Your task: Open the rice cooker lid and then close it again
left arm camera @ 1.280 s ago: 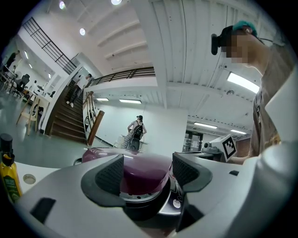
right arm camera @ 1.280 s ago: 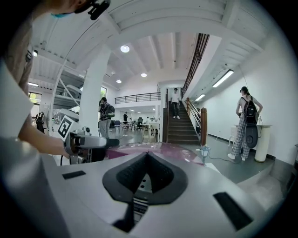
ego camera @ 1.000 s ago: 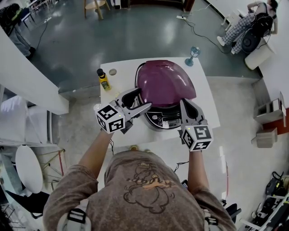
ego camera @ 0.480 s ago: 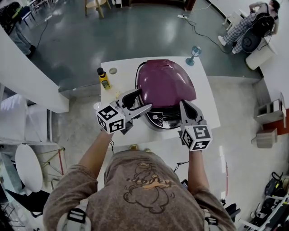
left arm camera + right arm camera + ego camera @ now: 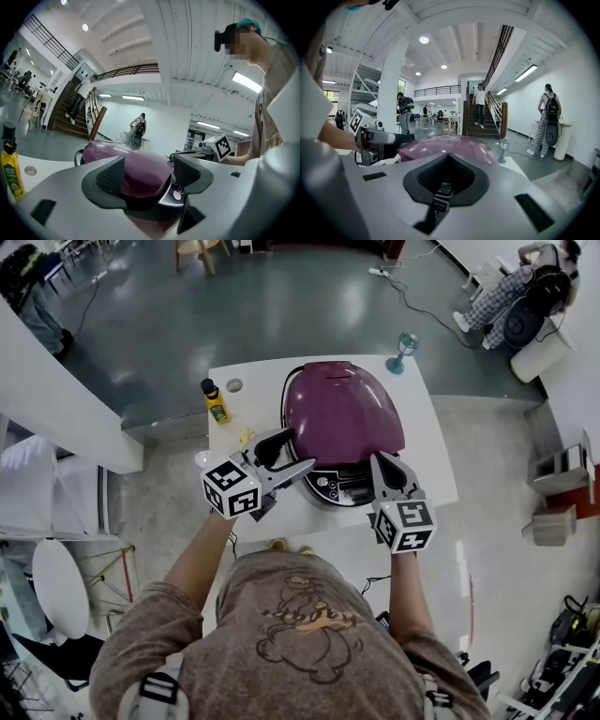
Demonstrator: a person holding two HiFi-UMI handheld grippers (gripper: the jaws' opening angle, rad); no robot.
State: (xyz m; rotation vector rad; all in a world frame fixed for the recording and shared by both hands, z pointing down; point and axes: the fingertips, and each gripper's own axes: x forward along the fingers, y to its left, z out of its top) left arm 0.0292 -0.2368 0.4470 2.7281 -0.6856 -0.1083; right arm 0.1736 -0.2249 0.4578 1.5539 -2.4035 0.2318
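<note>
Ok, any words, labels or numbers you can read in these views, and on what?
No text is legible in any view.
Cooker panel: buttons and a display, print too small to read.
Bottle label: yellow-green, blurred.
Shirt: a drawing, no words readable.

Bright overhead light, fisheye edges.

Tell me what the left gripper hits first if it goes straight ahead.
Most likely the purple lid: the left gripper, jaws open, points at its side from close by, though depth is hard to judge.
</note>
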